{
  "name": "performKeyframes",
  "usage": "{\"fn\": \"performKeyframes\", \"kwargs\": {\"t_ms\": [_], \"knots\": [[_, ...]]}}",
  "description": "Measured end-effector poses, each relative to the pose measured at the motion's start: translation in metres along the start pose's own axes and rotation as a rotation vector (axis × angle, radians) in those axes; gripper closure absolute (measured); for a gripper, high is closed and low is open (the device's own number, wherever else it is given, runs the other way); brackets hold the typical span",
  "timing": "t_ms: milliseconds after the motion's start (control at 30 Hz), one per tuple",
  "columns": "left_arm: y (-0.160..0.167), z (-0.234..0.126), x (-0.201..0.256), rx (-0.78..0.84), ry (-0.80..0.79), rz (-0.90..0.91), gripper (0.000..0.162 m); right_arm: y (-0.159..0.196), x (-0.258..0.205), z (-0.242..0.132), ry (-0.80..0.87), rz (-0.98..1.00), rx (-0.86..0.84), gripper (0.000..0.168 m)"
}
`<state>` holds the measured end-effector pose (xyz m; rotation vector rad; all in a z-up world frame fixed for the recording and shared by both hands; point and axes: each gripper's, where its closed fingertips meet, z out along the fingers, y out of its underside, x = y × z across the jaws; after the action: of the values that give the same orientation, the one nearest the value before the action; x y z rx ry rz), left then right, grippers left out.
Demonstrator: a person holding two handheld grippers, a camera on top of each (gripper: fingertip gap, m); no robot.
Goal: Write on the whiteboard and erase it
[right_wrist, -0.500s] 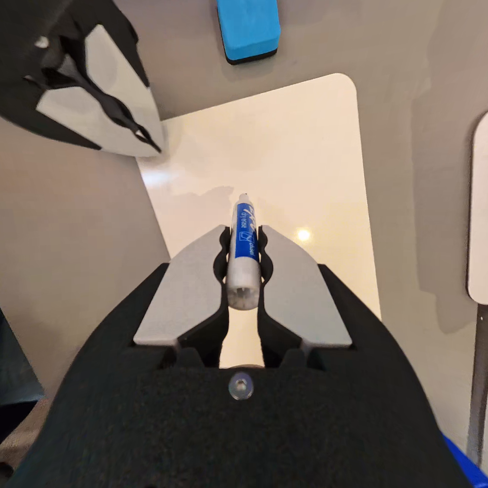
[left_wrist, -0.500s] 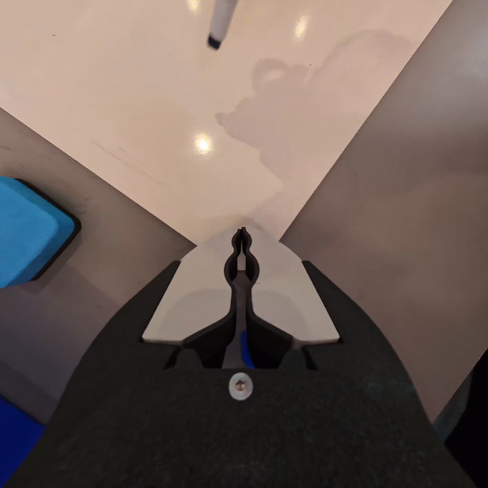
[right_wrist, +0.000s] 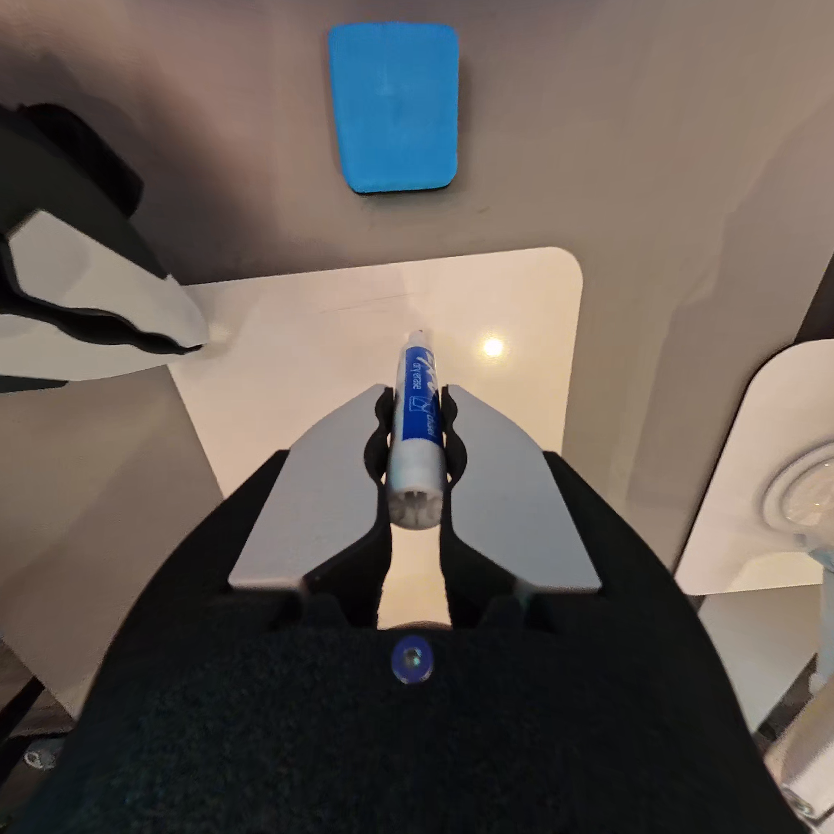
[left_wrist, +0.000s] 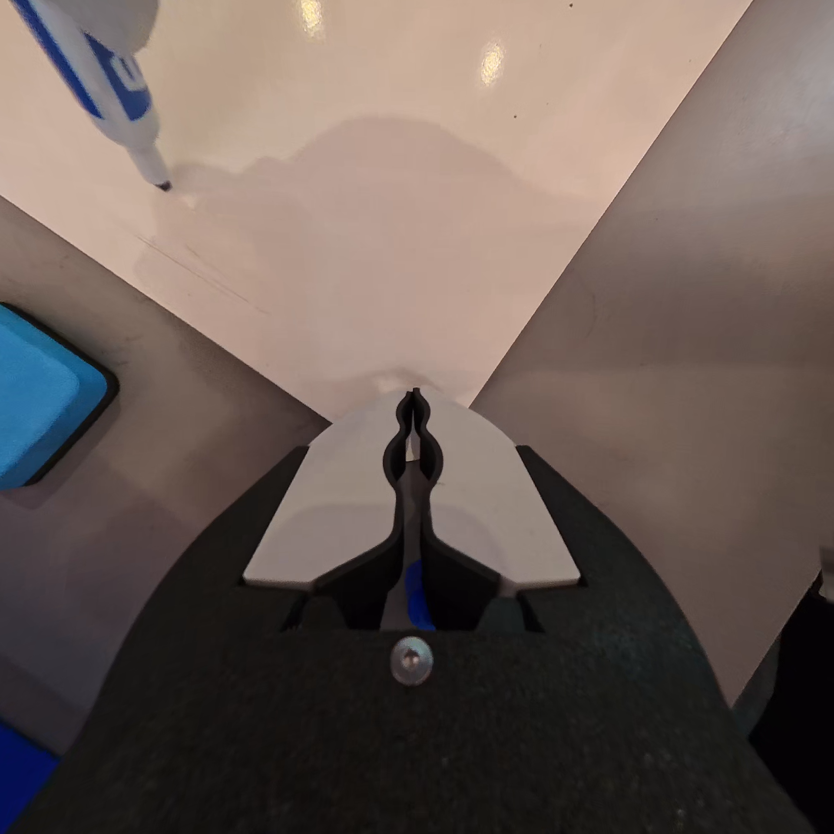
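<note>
Grey table (right_wrist: 677,180) carries the white whiteboard (right_wrist: 519,406), lying flat, rounded corners. Blue eraser (right_wrist: 397,108) with black base sits on the table just beyond the board's far edge, not touching it. Another white board (right_wrist: 744,519) at right.

This looks like an office or lab desk set up for a tabletop trial: a plain grey table (right_wrist: 654,189) carries a small glossy whiteboard (right_wrist: 519,406), a blue felt eraser (right_wrist: 395,106) and a dry-erase marker (right_wrist: 417,419), with ceiling lights mirrored in the board.
</note>
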<state>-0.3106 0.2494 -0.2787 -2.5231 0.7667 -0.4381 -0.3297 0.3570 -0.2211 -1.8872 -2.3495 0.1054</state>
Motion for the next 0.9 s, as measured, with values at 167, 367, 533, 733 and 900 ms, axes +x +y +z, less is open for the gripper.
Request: {"fn": "performKeyframes", "kwargs": {"t_ms": [167,367,533,733,900], "knots": [[0.0,0.0,0.0,0.0,0.003,-0.002,0.162,-0.003,0.009,0.005,-0.01,0.001,-0.02,0.149],[0.0,0.0,0.001,0.001,0.017,-0.006,0.162,-0.005,0.009,0.007,-0.03,-0.009,-0.028,0.149],[0.0,0.0,0.002,0.001,0.026,-0.01,0.162,-0.002,0.016,0.008,-0.01,-0.016,-0.042,0.149],[0.001,0.0,0.003,-0.005,0.019,-0.003,0.162,0.014,0.03,0.006,0.007,0.01,-0.07,0.149],[0.0,0.0,0.002,-0.005,0.019,-0.004,0.162,0.034,0.035,0.004,0.013,0.036,-0.088,0.149]]}}
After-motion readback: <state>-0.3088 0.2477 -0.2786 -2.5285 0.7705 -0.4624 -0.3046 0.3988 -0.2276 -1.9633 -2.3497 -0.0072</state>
